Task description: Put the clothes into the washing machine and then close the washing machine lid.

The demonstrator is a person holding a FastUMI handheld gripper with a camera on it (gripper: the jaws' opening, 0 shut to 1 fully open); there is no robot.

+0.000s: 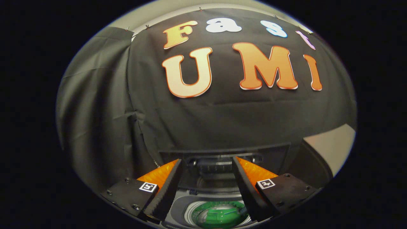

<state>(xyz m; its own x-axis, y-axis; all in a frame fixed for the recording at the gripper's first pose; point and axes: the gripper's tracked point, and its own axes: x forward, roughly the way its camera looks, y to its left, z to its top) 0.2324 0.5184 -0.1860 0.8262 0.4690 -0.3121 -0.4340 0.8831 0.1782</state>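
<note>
Hovering w/ fingers (208,165) apart over washing machine's (190,210) round ribbed drum (219,216).

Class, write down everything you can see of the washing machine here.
The washing machine is a top-loader seen from above, below and between the open tongs. Its grey plastic top surrounds a round metal drum with a green base. The dark lid stands raised at the back against the black cloth. Nothing touches it; no clothes are visible inside.
</note>
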